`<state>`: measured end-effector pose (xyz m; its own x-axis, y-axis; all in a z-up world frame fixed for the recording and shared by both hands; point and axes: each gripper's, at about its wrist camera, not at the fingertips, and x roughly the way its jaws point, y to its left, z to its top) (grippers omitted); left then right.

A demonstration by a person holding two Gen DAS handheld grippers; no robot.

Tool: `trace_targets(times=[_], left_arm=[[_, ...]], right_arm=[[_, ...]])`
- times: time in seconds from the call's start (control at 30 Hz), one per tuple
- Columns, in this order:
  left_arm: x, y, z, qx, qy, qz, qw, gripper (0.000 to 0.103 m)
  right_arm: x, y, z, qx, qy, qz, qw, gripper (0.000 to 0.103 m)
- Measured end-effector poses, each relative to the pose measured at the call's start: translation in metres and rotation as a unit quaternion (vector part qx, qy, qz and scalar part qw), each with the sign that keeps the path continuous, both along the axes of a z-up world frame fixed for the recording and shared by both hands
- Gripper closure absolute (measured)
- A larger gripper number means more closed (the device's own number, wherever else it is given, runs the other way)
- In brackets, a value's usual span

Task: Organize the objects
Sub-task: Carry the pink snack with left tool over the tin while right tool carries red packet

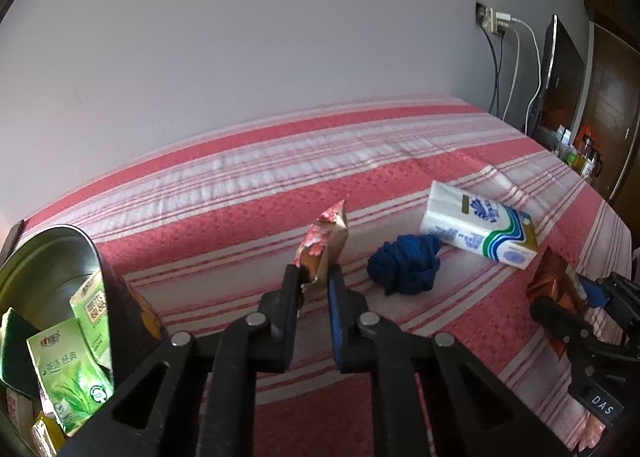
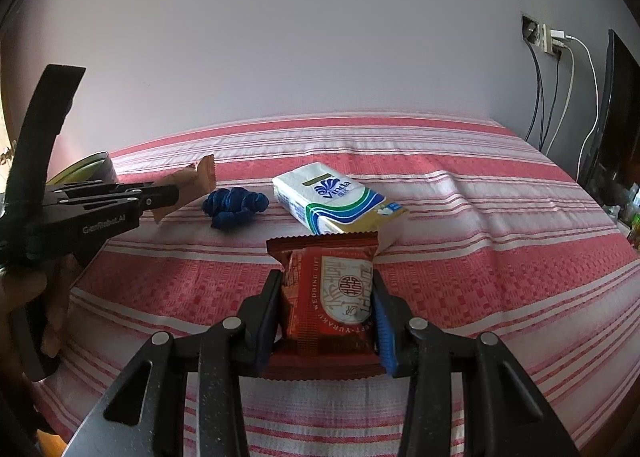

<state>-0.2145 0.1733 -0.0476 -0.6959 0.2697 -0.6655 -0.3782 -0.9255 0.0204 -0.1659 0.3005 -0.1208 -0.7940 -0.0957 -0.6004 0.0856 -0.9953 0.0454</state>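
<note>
My left gripper (image 1: 314, 277) is shut on a small pink flowered snack packet (image 1: 325, 241) and holds it above the striped bed; it also shows in the right wrist view (image 2: 188, 179). My right gripper (image 2: 326, 281) is shut on a red wedding-gift snack packet (image 2: 330, 297), seen at the right edge of the left wrist view (image 1: 554, 281). A round metal tin (image 1: 52, 257) with green drink cartons (image 1: 72, 369) inside stands at the left, close to my left gripper.
A white Vinda tissue pack (image 2: 332, 197) and a crumpled blue cloth (image 2: 234, 205) lie on the red-and-white striped bedspread (image 2: 500, 257). The wall runs behind the bed. Cables, a socket (image 2: 552, 39) and a dark screen (image 2: 616, 117) are at the right.
</note>
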Motion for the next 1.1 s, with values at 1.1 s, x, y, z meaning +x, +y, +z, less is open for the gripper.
trace_targets(times=[1.1], left_arm=[[0.063,-0.035,0.024,0.03,0.118,0.071,0.99,0.092]], right_arm=[[0.01,-0.002,0.004,0.002,0.039,-0.001,0.999,0.059]])
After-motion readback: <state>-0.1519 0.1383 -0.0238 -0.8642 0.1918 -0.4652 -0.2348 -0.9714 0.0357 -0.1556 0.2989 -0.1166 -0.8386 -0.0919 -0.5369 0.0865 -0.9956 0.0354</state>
